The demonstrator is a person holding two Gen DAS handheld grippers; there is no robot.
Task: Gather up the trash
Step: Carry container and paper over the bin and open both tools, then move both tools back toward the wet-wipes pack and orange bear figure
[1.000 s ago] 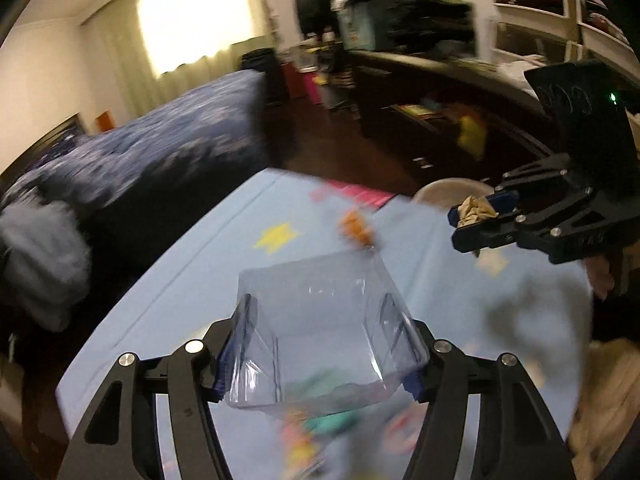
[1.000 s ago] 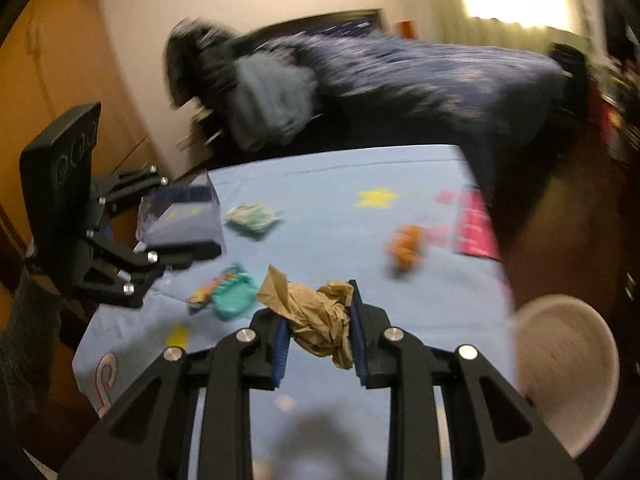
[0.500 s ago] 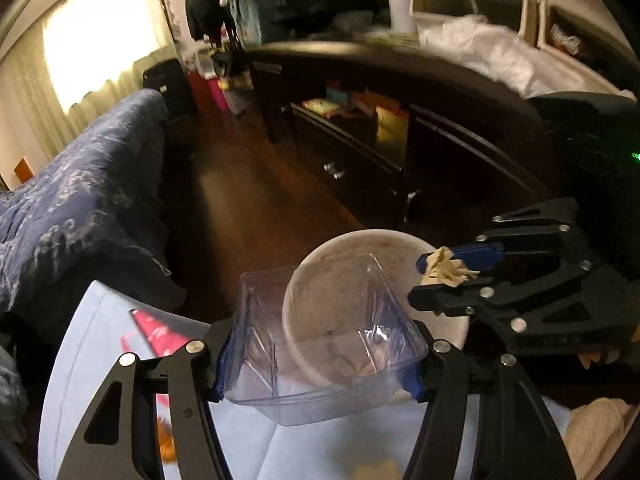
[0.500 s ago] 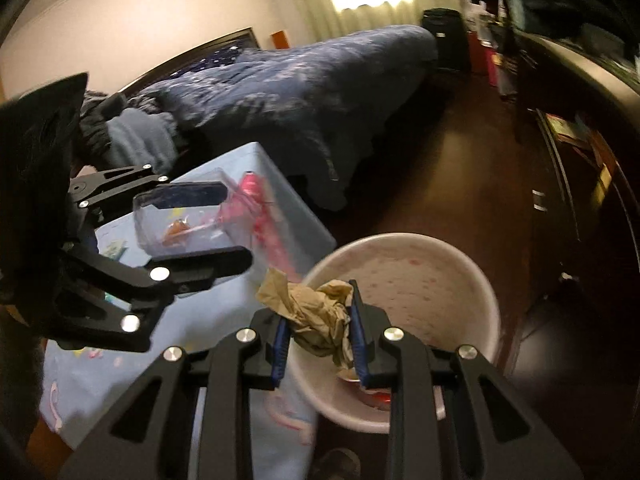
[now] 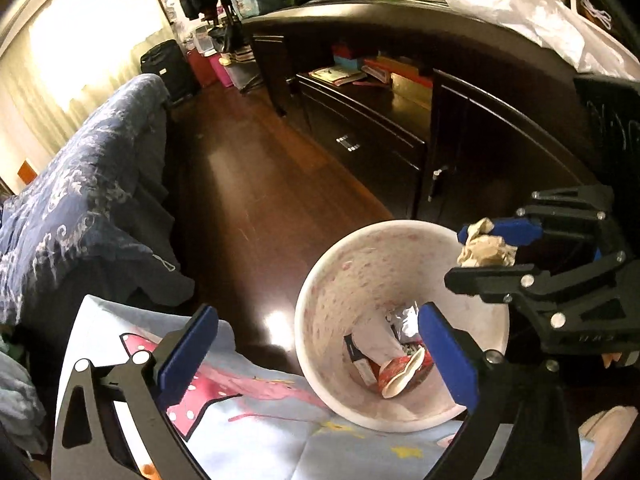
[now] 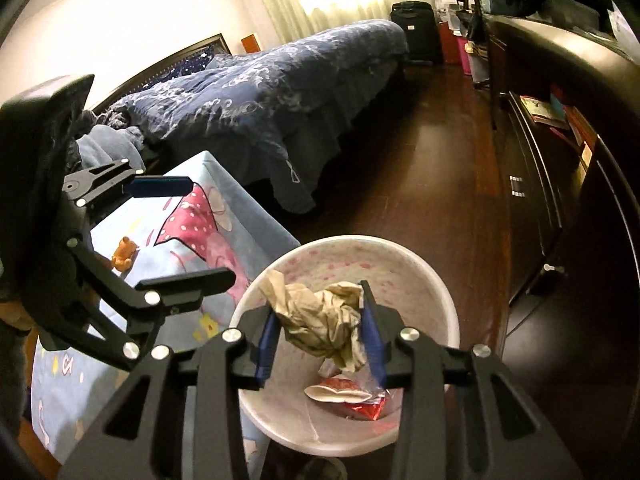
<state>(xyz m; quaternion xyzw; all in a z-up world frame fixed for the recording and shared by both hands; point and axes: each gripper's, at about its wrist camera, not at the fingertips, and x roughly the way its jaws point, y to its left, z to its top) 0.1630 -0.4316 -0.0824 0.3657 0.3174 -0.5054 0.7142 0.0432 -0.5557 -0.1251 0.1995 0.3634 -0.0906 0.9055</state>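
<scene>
Left tongs (image 5: 316,354): spread wide with nothing between the blue pads; the jaws have just been opening. They hang over the desk's edge and the near rim of the bin.
Right tongs (image 6: 320,330): at a middling width, and the jaws have just been opening; the crumpled brown paper (image 6: 324,320) sits between the two blue pads, touching both, directly above the bin's mouth.
Waste bin (image 5: 332,280): a white round bin with pinkish speckles on the inner wall, standing on the dark wooden floor (image 5: 248,184) just beside the desk.
Trash in the bin: a red-and-white wrapper (image 5: 400,372), a piece of crinkled foil (image 5: 404,318) and a white packet lie at the bottom.
Desk (image 6: 224,240): covered by a light-blue cloth printed with a pink dotted shape and yellow stars; a small orange bear figure (image 6: 124,256) rests on it near the left tongs.
Surroundings: a bed with a dark-blue patterned quilt (image 6: 272,92) lies across the floor from a dark wooden cabinet (image 5: 400,136).
</scene>
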